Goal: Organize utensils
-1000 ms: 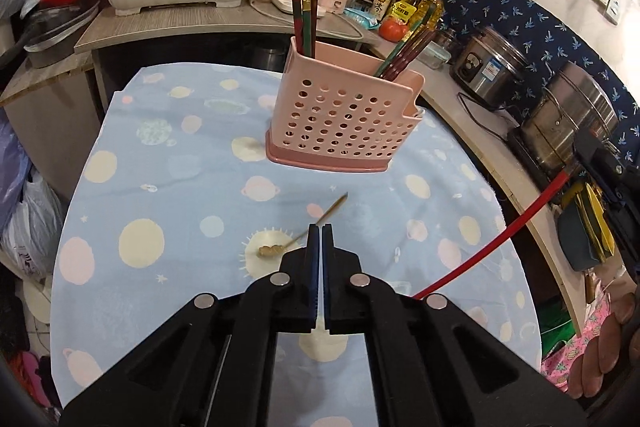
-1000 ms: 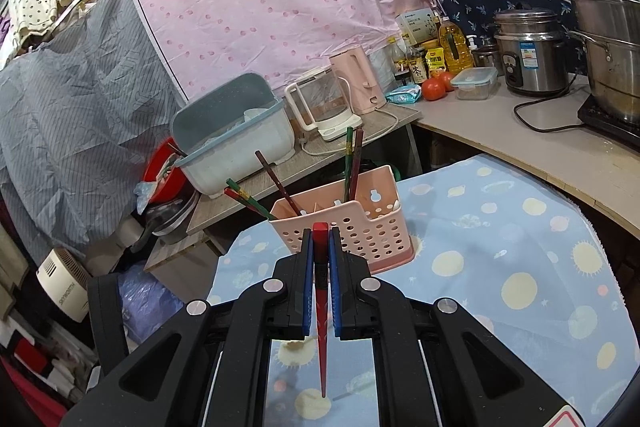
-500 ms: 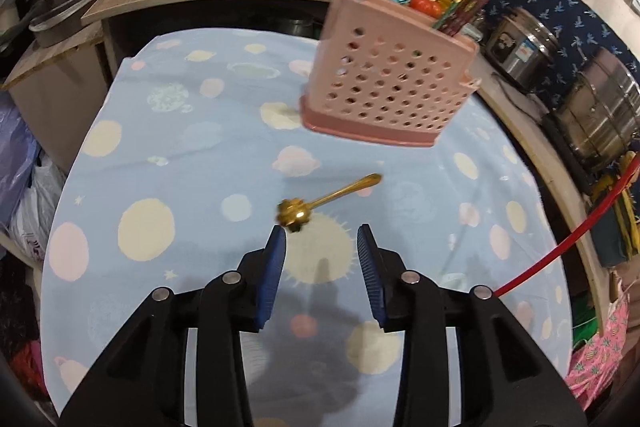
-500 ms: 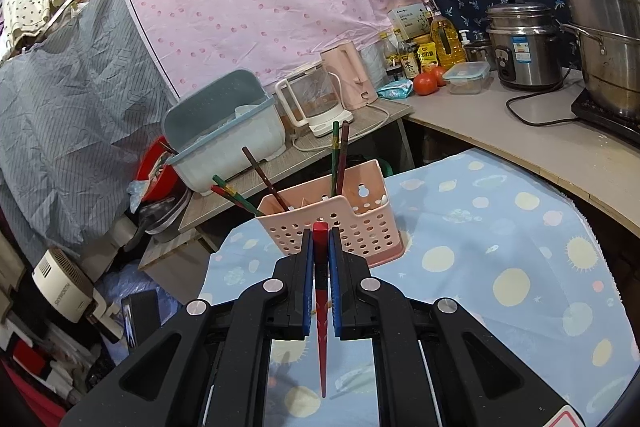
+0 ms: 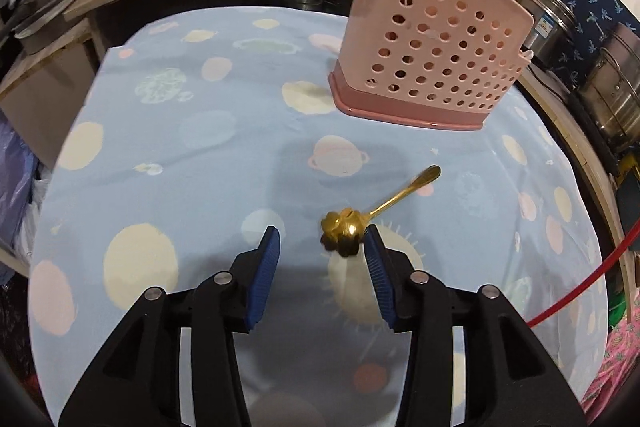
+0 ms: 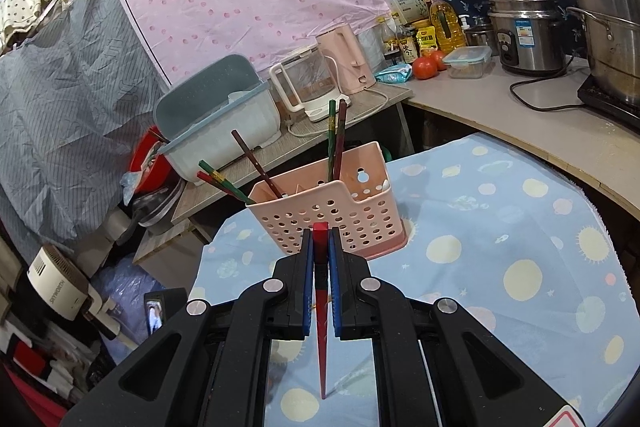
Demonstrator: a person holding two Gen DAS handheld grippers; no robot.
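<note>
A gold spoon (image 5: 376,211) lies on the blue planet-print tablecloth (image 5: 200,147). My left gripper (image 5: 322,247) is open, low over the cloth, with the spoon's bowl just inside its right fingertip (image 5: 374,259). A pink perforated utensil holder (image 5: 428,59) stands beyond it, with several chopsticks inside. In the right wrist view my right gripper (image 6: 320,255) is shut on a red chopstick (image 6: 321,307), held above the table in front of the holder (image 6: 332,211). That chopstick also shows at the right edge of the left wrist view (image 5: 580,287).
A counter behind the table carries a grey dish tub (image 6: 216,123), a glass kettle (image 6: 308,87), a pink kettle (image 6: 348,59), tomatoes (image 6: 426,67), bottles, a rice cooker (image 6: 524,31) and steel pots (image 6: 604,23). A fan (image 6: 60,287) stands on the floor at left.
My left gripper has opened from shut and moved forward and down until the spoon's bowl lies between its fingers. My right gripper has kept the red chopstick and shifted only slightly.
</note>
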